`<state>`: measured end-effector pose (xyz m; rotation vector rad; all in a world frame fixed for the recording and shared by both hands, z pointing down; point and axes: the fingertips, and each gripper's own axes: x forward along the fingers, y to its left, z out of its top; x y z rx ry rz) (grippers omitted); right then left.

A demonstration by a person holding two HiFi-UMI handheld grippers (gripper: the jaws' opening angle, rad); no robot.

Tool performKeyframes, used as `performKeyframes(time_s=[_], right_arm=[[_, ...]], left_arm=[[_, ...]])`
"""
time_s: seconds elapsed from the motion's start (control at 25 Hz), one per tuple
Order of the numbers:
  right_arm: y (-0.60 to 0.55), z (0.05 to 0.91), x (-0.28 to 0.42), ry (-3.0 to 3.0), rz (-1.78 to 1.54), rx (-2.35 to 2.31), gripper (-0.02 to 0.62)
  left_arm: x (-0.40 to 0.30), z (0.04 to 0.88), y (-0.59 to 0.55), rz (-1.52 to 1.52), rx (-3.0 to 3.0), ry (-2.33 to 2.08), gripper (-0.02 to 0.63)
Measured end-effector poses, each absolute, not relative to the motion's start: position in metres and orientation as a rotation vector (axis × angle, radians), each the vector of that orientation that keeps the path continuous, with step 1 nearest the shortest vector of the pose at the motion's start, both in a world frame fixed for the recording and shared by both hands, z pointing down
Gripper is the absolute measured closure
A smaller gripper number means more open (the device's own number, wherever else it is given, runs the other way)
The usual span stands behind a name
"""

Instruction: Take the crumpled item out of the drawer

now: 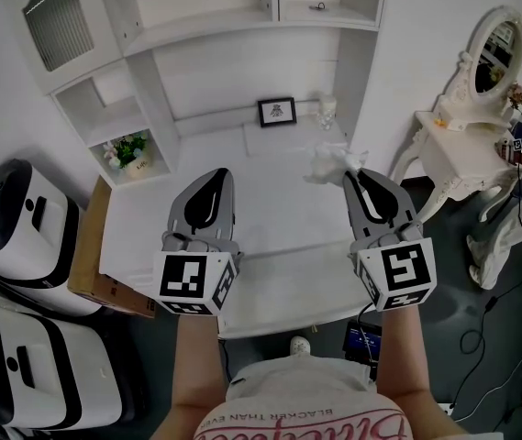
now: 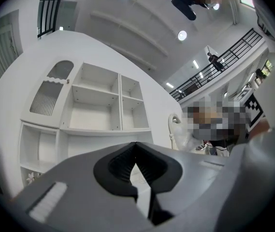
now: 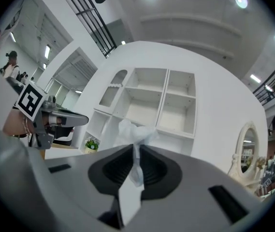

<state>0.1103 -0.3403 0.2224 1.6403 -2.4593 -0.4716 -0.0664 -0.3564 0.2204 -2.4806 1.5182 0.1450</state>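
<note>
A crumpled white item, like tissue or thin paper, hangs over the white desk, and my right gripper is shut on it. In the right gripper view the crumpled item sticks up from between the dark pads, with a strip of it trailing down through the right gripper. My left gripper hovers beside it at the same height, shut and empty; in its own view the left gripper has its tips touching. A lower white panel runs along the desk's front; I cannot tell if it is the drawer.
A small framed picture and a glass vase stand at the back of the desk. A potted plant sits in the left shelf. A white dressing table stands right, a cardboard box and white machines left.
</note>
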Motion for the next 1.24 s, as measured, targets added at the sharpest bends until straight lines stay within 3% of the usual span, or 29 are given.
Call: performKeyframes(time_s=[1.24], right_arm=[[-0.337, 0.185, 0.105, -2.474, -0.559, 1.676, 0.552]], left_arm=[[-0.076, 0.177, -0.353, 0.228, -2.401, 1.499, 0.597]])
